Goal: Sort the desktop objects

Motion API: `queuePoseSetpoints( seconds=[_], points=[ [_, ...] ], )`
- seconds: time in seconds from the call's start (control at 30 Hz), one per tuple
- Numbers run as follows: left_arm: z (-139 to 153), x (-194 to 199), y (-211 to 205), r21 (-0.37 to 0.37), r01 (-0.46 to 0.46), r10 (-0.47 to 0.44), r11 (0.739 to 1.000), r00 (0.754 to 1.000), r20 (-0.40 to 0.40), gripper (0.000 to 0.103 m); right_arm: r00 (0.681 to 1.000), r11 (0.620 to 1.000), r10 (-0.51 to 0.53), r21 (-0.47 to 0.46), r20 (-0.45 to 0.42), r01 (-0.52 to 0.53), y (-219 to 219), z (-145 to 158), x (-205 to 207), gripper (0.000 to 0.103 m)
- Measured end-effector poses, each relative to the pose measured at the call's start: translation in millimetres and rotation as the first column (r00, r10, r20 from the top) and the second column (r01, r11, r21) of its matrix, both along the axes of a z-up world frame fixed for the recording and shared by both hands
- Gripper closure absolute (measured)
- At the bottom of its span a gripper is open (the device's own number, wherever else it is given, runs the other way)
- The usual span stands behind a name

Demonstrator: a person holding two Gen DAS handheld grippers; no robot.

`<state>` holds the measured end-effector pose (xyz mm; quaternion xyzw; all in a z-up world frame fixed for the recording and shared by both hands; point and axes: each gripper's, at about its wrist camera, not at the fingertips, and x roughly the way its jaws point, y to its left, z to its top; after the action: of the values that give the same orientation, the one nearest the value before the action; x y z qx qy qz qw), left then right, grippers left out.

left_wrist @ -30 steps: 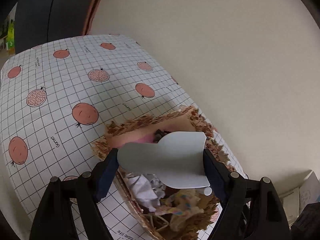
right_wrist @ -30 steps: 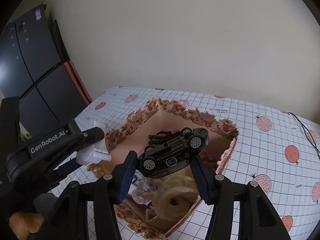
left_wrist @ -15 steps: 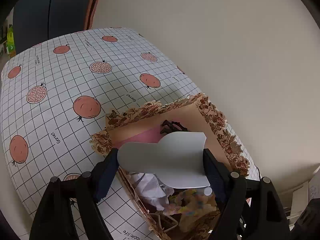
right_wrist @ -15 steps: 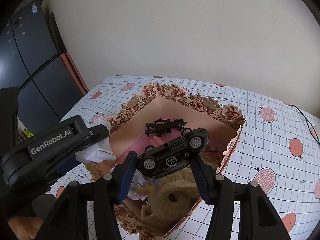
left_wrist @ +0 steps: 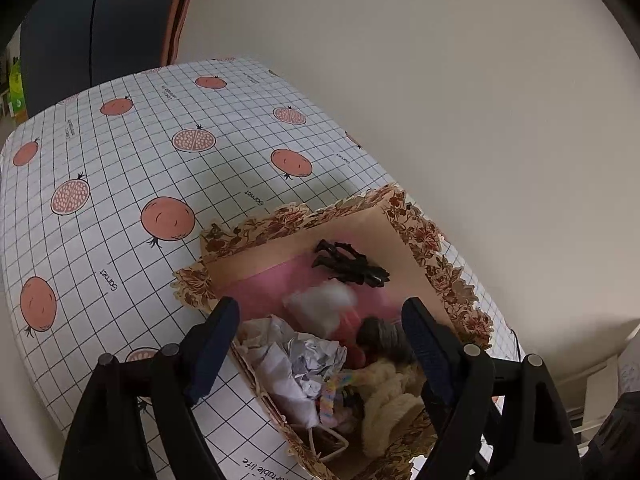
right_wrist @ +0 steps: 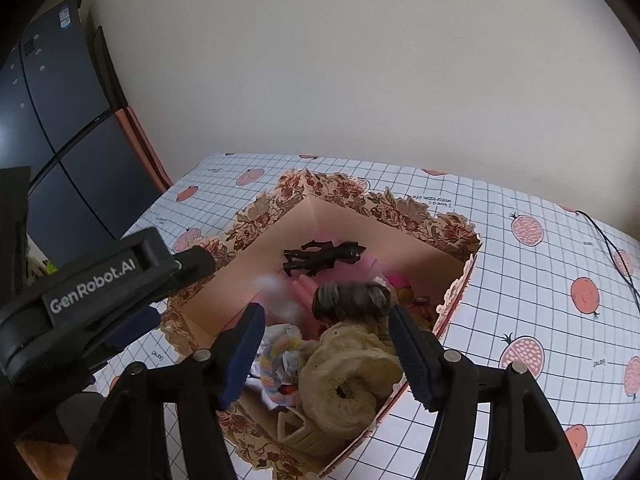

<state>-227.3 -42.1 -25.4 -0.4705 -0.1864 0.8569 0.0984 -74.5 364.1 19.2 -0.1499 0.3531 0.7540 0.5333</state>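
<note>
Left wrist view: the left gripper (left_wrist: 320,316) gapes wide and empty above the floral box (left_wrist: 436,264), where a blurred white object (left_wrist: 324,304) appears mid-fall at its 12 o'clock. Right wrist view: the right gripper (right_wrist: 326,322) is likewise spread and empty, a blurred toy car (right_wrist: 352,300) dropping among the box's contents; no loose items show on the tablecloth (right_wrist: 540,280), so sorting looks nearly finished.

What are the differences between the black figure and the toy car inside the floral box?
The black figure lies sharp and at rest near the far corner of the floral box; the toy car is motion-blurred, nearer the middle, just above the fluffy beige item. The figure is thin with spread limbs; the car is a compact block showing wheels. Both are dark toys within the box, and neither gripper grips them.
</note>
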Motion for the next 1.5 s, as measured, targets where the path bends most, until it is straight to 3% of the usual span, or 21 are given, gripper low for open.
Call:
queuePoseSetpoints(
  seconds=[0.1, 0.17, 0.33, 0.47, 0.63, 1.17, 1.5],
  points=[
    [0, 0, 2, -0.01, 0.004, -0.004, 1.0, 1.0, 0.002, 0.019, 1.0, 1.0, -0.009, 0.002, -0.003, 0.009, 0, 1, 2, 0.032],
    [0, 0, 2, -0.015, 0.008, -0.008, 1.0, 1.0, 0.001, 0.019, 1.0, 1.0, -0.018, 0.005, -0.006, 0.018, -1, 2, 3, 0.021],
    [1, 0, 5, -0.032, 0.014, -0.014, 0.999, 1.0, 0.002, 0.014, 0.999, 0.999, -0.036, 0.005, -0.013, 0.036, 0, 3, 7, 0.019],
    [2, 0, 4, -0.04, 0.009, -0.009, 0.999, 1.0, -0.002, 0.008, 0.999, 0.999, -0.042, 0.007, -0.02, 0.042, 0, 3, 9, 0.005],
    [3, 0, 5, -0.065, 0.005, -0.006, 0.998, 1.0, -0.011, 0.0, 0.999, 0.999, -0.048, 0.006, -0.022, 0.048, 0, 3, 9, 0.002],
    [8, 4, 10, -0.099, 0.009, -0.012, 0.995, 0.999, -0.036, 0.0, 0.998, 0.999, -0.053, -0.006, -0.015, 0.053, -2, 2, 18, 0.0],
    [11, 29, 18, -0.19, 0.038, -0.044, 0.981, 0.999, -0.027, 0.0, 0.996, 0.995, -0.093, -0.04, 0.01, 0.093, -33, 3, 42, 0.0]
  ],
)
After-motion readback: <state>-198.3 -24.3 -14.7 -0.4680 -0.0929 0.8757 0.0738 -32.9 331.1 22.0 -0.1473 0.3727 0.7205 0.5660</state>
